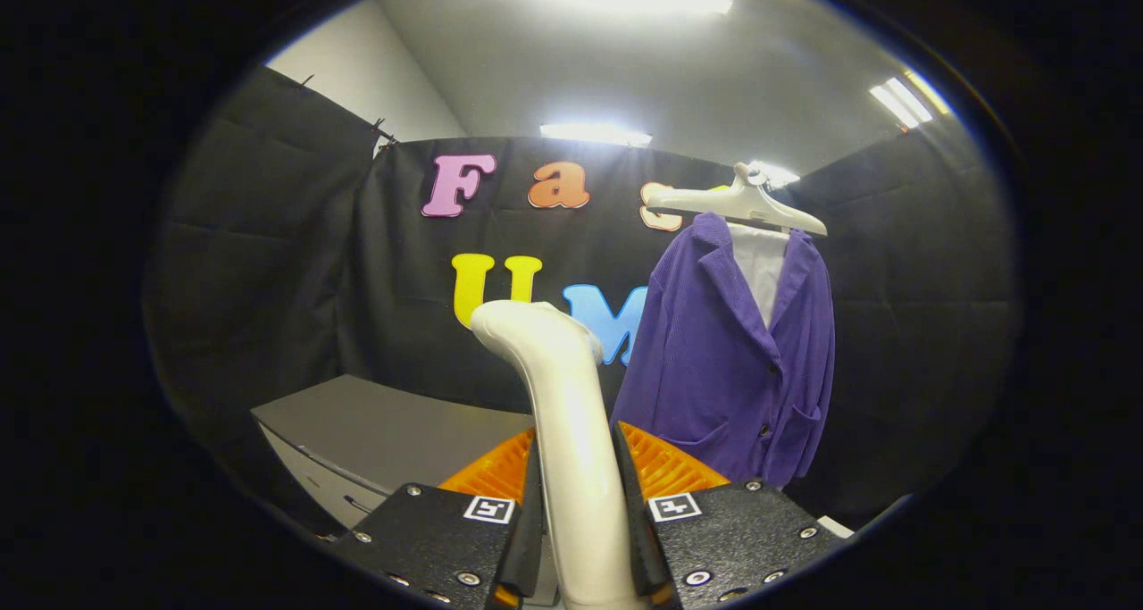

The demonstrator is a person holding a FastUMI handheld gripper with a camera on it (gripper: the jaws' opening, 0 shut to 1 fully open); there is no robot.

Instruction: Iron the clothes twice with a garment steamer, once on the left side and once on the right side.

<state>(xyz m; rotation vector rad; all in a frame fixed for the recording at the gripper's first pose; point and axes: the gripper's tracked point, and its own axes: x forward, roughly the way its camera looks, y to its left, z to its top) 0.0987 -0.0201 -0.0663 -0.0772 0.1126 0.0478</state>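
Gripper view: claw (579,512) clenched on white garment steamer (563,413); head well short of hanging purple jacket (723,360); both passes apparently outstanding.

Grey desk (393,427) beyond the claw's fingers, to their left, against the black cloth wall (295,262); its visible top bare, drawer fronts below.

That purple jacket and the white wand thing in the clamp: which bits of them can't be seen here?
- Steamer: in the gripper view, its handle sits pinched between the fingers; its head faces away, nozzle hidden.
- Purple jacket: the steamer covers its near sleeve edge; its back is turned away.
- Grey cabinet: the gripper hides its near end.
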